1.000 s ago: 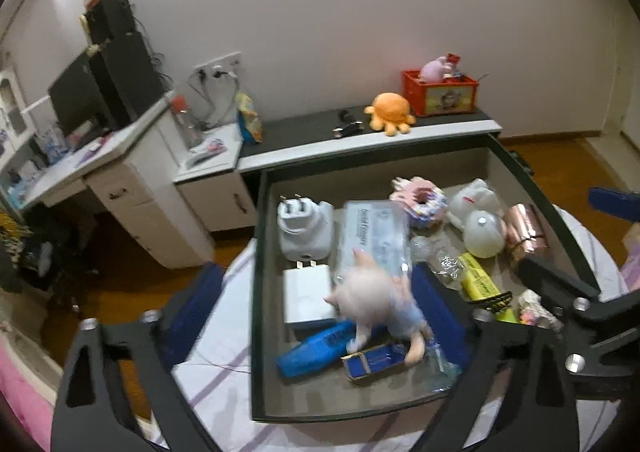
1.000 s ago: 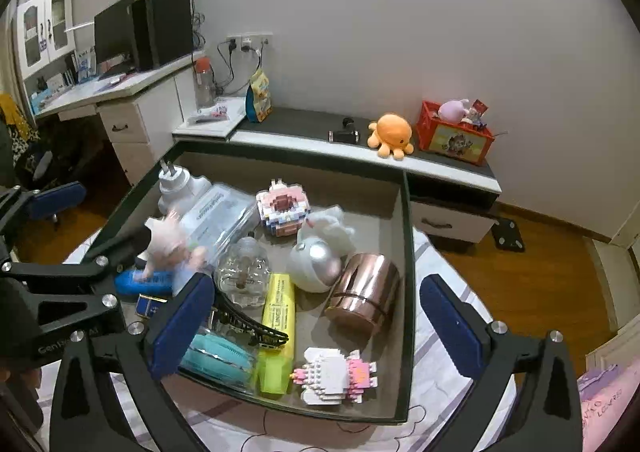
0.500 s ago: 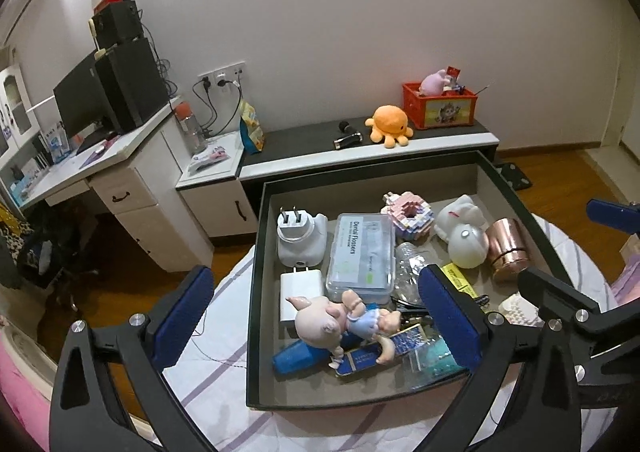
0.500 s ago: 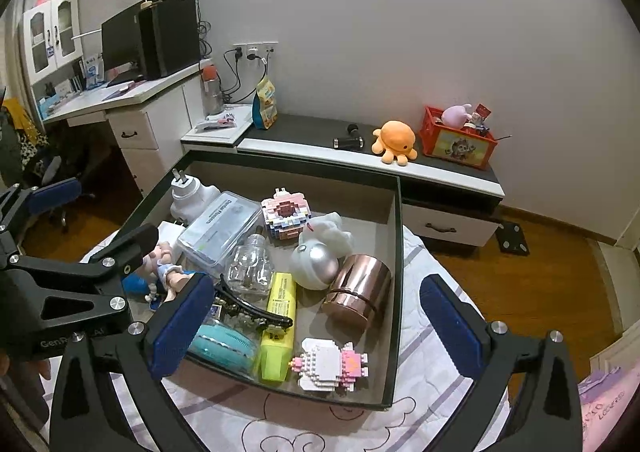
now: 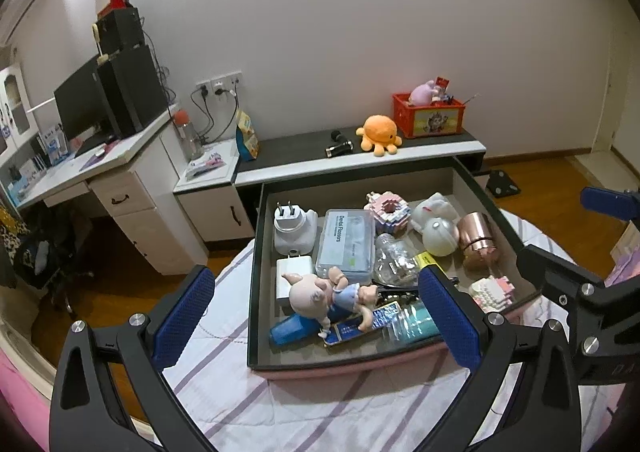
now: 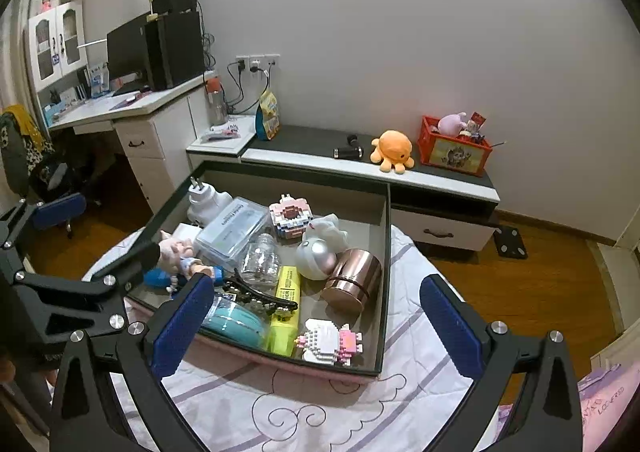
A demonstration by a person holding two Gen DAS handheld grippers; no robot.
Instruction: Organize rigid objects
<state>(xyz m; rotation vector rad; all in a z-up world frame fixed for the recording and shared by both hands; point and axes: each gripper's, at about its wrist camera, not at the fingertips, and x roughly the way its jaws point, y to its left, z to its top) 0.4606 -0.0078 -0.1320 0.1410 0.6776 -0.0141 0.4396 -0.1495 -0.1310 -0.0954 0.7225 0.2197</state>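
Observation:
A dark open box [image 5: 253, 284] [image 6: 385, 272] on a striped bedspread holds several small objects. A pig doll [image 5: 320, 294] [image 6: 176, 252] lies at the box's front left, on a blue item [image 5: 288, 330]. Around it are white plugs [image 5: 294, 230], a clear flosser case [image 5: 346, 246], a copper cup [image 6: 352, 284], a yellow highlighter [image 6: 286, 308] and a brick figure [image 6: 330, 340]. My left gripper [image 5: 320, 316] is open and empty, held back above the box's front. My right gripper [image 6: 316, 328] is open and empty above the box's front right.
The bedspread [image 6: 304, 408] spreads under and in front of the box. Behind stand a low cabinet [image 5: 360, 160] with an orange octopus plush [image 5: 378, 132] and a red crate [image 5: 430, 114], and a desk [image 5: 100, 172] with a monitor to the left. Wooden floor [image 6: 532, 284] lies to the right.
The pig doll has dropped from my left gripper into the box. Both grippers have pulled back and up from the box, open and empty.

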